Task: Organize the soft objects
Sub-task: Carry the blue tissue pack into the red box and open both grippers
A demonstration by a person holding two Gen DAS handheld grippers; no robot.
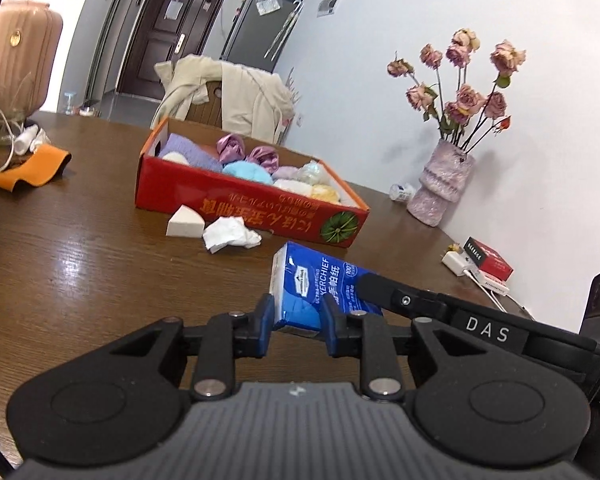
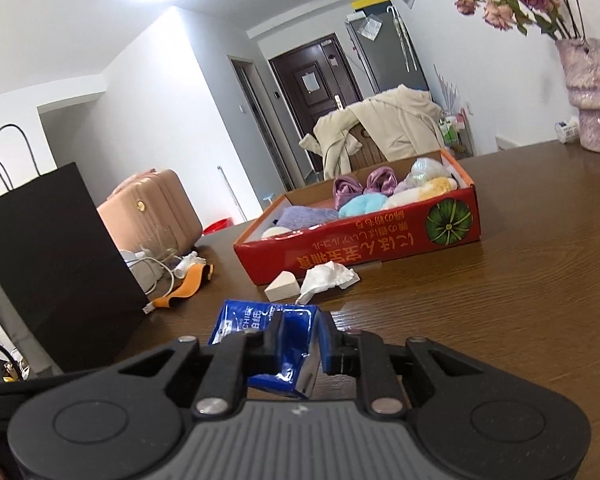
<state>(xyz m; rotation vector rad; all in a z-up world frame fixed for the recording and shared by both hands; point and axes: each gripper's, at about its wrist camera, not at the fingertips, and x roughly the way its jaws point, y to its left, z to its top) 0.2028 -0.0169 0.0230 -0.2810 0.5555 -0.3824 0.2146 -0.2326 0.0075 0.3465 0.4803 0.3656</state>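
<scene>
Left gripper (image 1: 298,322) fingers clamp tissue pack (image 1: 320,284) lower centre | right gripper (image 2: 296,344) fingers pinch its other end, above counter (image 1: 80,272) | light, squashy, slick film; grip ends | red box (image 1: 236,204) behind

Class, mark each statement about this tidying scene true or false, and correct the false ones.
1. Both claws grip the same blue tissue pack. True: the left claw and the right claw each pinch it.
2. The red box is empty. False: soft items fill it, including a light blue puff.
3. The crumpled tissue lies on the table, outside the box. True.
4. The white wedge sponge is inside the box. False: it sits on the table beside the crumpled tissue.
</scene>
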